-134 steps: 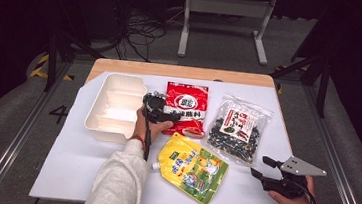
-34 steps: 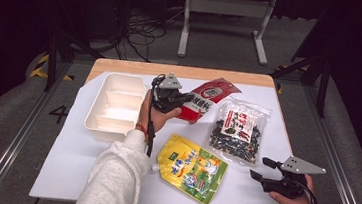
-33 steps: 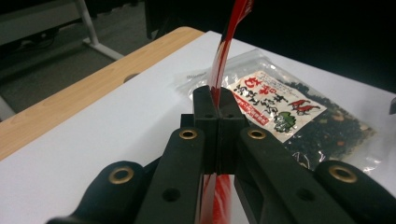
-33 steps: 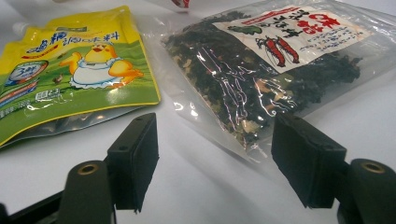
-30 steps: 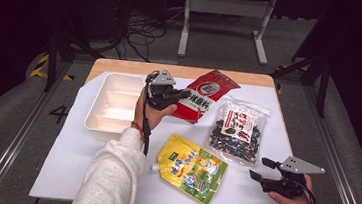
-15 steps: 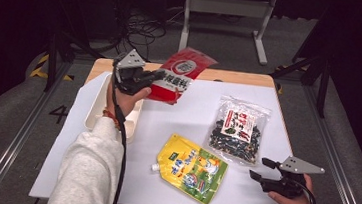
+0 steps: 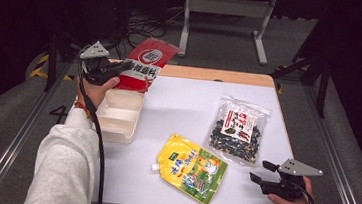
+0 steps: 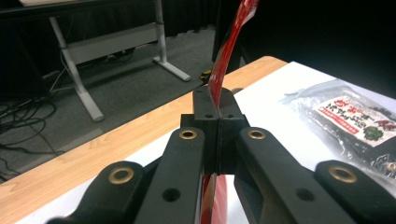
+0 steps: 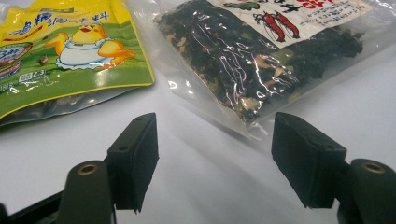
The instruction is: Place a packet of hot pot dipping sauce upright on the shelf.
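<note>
The left gripper (image 7: pixel 122 69) pinches the red pouch (image 7: pixel 145 63) in the air above the white tray's (image 7: pixel 119 118) far end, seemingly bound for it; yellow pouch (image 7: pixel 193 167) and clear bag (image 7: pixel 238 130) lie untouched on the table (image 7: pixel 189 103); the right gripper (image 7: pixel 257 172) waits open, empty.

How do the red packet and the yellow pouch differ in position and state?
The red packet is lifted off the table, clamped in the left gripper; the yellow pouch lies flat on the white table, untouched. The packet hangs above the white tray; the pouch sits near the open right gripper. Both are printed food packs.
</note>
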A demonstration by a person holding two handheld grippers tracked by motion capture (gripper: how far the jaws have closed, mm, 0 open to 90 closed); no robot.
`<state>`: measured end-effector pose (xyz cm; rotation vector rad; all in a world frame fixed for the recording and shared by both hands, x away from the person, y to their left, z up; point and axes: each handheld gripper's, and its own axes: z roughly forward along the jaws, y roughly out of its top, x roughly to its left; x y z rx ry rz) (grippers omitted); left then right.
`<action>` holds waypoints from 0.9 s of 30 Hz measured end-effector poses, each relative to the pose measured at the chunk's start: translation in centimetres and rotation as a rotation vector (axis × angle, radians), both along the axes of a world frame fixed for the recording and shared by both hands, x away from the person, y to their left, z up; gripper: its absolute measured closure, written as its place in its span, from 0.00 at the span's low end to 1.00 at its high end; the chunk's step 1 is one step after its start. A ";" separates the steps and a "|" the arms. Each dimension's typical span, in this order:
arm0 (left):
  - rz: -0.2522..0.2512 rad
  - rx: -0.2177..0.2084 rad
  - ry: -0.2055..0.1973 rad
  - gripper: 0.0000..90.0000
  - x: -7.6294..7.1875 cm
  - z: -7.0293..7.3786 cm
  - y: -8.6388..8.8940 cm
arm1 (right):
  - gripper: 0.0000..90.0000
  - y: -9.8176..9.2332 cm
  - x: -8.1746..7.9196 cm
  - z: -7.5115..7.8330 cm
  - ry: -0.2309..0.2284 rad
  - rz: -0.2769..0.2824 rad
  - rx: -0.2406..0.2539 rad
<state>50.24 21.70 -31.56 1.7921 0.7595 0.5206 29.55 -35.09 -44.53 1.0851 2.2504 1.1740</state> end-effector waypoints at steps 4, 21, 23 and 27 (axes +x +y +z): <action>0.000 0.010 0.000 1.00 0.8 -0.6 0.6 | 0.36 -0.2 -0.4 -0.2 0.008 -0.012 -0.001; 0.019 0.046 0.093 1.00 3.8 -4.6 2.5 | 0.36 -0.4 -1.5 -0.8 0.037 -0.054 -0.027; 0.036 0.103 0.122 0.98 3.8 -4.8 2.9 | 0.36 -0.4 -1.4 -0.8 0.037 -0.051 -0.027; 0.070 0.267 0.143 0.98 3.3 -5.1 2.8 | 0.36 -0.3 -1.3 -0.8 0.038 -0.042 -0.029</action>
